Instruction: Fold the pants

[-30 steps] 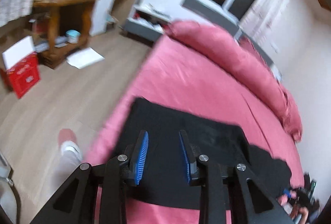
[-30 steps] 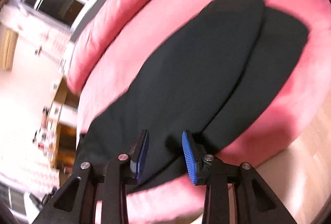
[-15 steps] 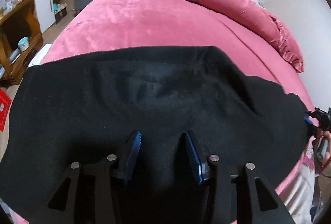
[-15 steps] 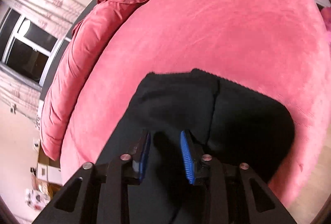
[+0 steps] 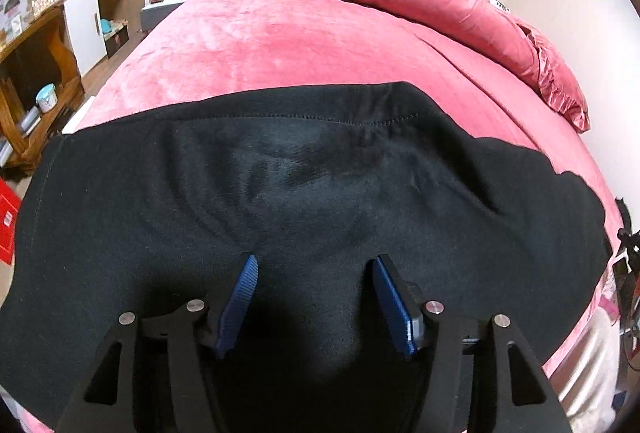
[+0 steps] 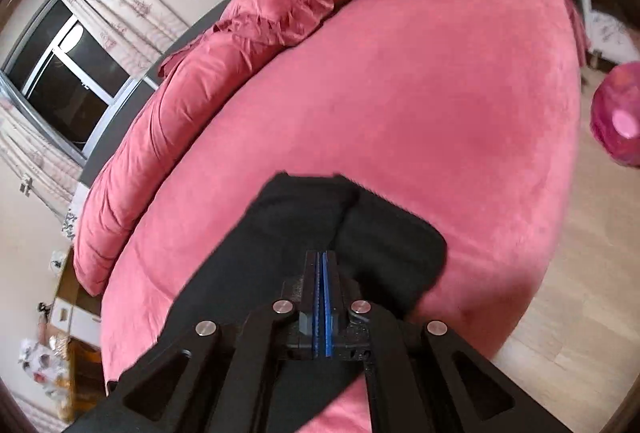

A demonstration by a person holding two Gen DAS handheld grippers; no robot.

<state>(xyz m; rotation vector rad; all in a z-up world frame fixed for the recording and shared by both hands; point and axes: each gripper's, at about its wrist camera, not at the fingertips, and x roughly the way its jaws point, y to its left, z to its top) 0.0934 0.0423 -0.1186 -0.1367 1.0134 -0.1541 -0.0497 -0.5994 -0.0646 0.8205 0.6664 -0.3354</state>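
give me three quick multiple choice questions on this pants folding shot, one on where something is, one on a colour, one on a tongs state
1. Where do the pants lie?
A. on the floor
B. on the pink bed
C. on the wooden shelf

2. What colour are the pads of the left tongs?
A. blue
B. red
C. white

3. How do the right tongs stand?
A. wide open above the bed
B. out of view
C. shut over the pants

Answers:
1 B, black cloth spreads across the pink cover.
2 A, both pads show ribbed blue faces.
3 C, the two pads meet with no gap over the black cloth; whether they pinch it is unclear.
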